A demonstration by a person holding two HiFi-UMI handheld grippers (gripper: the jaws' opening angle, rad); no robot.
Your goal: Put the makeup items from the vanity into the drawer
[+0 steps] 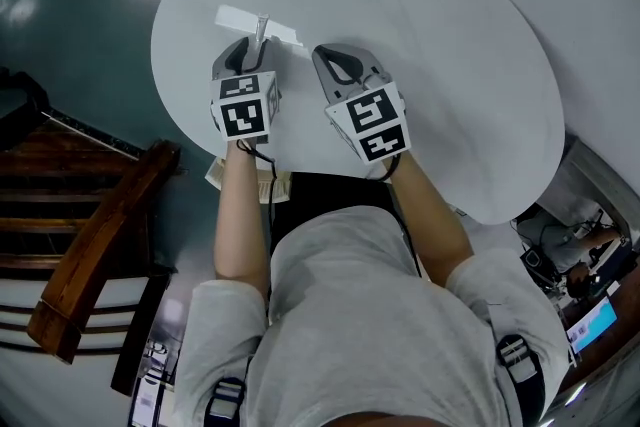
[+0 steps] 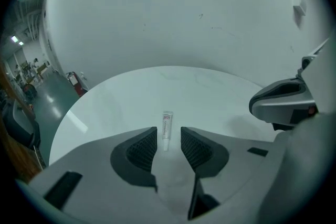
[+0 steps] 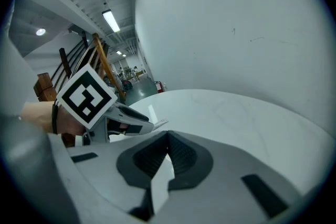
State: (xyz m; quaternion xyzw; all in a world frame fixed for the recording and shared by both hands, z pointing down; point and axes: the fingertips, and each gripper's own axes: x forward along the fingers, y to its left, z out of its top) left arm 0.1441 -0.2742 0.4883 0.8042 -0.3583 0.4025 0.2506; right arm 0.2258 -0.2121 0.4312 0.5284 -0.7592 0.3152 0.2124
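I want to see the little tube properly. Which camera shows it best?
The left gripper view: the tube lies whole on the white table, between the open jaws. The head view shows it tiny, partly hidden. The right gripper view shows what looks like only one end.

Left tool (image 2: 168, 138) jaws apart; right tool (image 3: 168, 140) closed.

- Tube (image 2: 167, 126): label print too small to read.
- Counter (image 1: 450, 95): part of the near rim hidden behind the person's forearms and torso.
- Right gripper (image 2: 256, 105): body cut off at the left gripper view's right edge.
- Far hall figures (image 2: 37, 65): probably people; too small to tell.
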